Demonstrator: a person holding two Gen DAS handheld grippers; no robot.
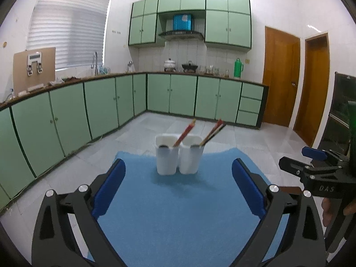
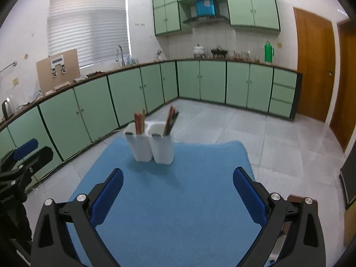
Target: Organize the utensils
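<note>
Two cups (image 1: 176,155) stand beyond the empty left claw (image 1: 178,187).

Two holders stood side by side, touching, on the far part of the mat (image 1: 178,200). The left holder (image 1: 166,159) had chopsticks (image 1: 184,133) in it, leaning right; the right holder (image 1: 191,158) had its own chopsticks (image 1: 213,132), leaning likewise. My left claw (image 1: 178,189) hung over the mat's near part, with my right claw (image 2: 178,193) to its right. Far behind ran the counter (image 1: 200,74), a thermos (image 1: 238,67) on its right end.
</note>
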